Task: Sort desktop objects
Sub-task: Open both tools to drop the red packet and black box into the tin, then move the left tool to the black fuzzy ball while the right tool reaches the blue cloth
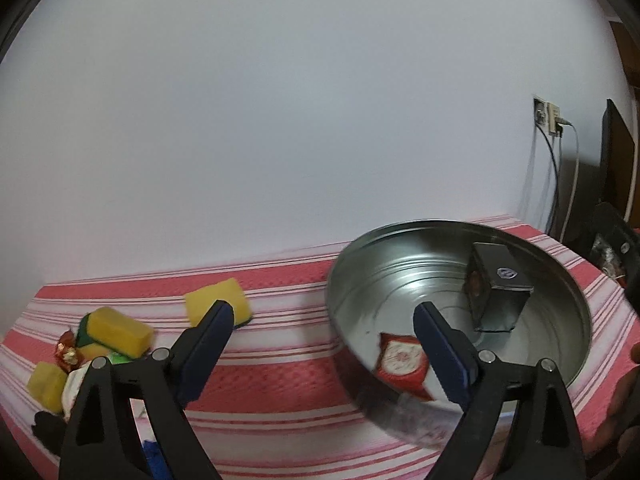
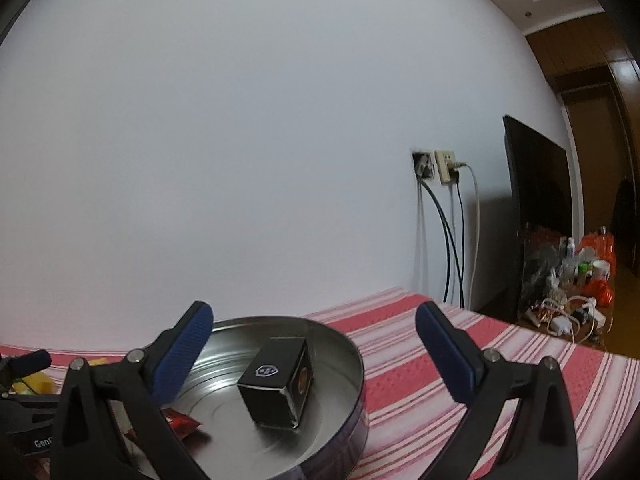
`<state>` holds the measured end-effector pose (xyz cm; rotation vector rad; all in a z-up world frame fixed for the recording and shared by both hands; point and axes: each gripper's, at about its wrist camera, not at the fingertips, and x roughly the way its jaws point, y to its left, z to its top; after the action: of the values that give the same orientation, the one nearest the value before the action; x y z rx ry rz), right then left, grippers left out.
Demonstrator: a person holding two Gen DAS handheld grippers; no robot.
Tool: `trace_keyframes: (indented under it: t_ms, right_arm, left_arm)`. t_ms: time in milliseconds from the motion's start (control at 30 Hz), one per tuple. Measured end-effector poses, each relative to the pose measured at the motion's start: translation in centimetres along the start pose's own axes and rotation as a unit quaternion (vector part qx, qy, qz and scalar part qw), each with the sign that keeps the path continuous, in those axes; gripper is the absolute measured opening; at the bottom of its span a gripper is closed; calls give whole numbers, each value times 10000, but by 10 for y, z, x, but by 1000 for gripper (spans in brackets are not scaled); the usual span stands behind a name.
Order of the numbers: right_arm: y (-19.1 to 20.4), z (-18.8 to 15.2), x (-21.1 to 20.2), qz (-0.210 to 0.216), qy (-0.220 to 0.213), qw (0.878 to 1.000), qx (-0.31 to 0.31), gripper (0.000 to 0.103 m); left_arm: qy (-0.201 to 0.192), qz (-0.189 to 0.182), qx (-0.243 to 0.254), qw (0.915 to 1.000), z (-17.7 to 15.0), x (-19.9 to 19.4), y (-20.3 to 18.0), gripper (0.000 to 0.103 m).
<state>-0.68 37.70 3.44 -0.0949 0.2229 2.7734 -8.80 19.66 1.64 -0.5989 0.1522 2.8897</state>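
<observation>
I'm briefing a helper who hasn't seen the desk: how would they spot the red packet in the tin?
Find the round metal tin on the red-striped tablecloth. Two things lie inside it: a black box and, nearer its front wall, the red packet. It is flat, with a white centre.

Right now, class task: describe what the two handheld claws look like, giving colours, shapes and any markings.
Both the left claw and the right claw have black triangular plastic arms with cut-out openings, round silver rivets at the joints, and long flat fingers faced with ribbed dark blue pads. In the right wrist view, white lettering beginning "Gen" shows on the left claw's black body.
</observation>
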Motion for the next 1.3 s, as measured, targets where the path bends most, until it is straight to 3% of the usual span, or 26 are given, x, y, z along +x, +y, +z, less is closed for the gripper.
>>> trace_keyframes:
  t_ms: [167, 700, 1067, 1300]
  right_arm:
    - [9, -2, -12, 25, -64, 10000, -38, 103]
    - [58, -17, -32, 275, 554, 9981, -48, 103]
    - [103, -36, -50, 980, 1139, 9883, 274, 103]
    - [151, -46, -59, 1225, 1413, 9821, -236, 103]
  left_arm:
    - [23, 133, -20, 9999, -8, -8, 12, 93]
    - [217, 307, -225, 9990, -31, -42, 63, 93]
    - [524, 443, -447, 9966, -47, -62, 119, 93]
    - [916, 563, -859, 9905, -64, -74, 179, 93]
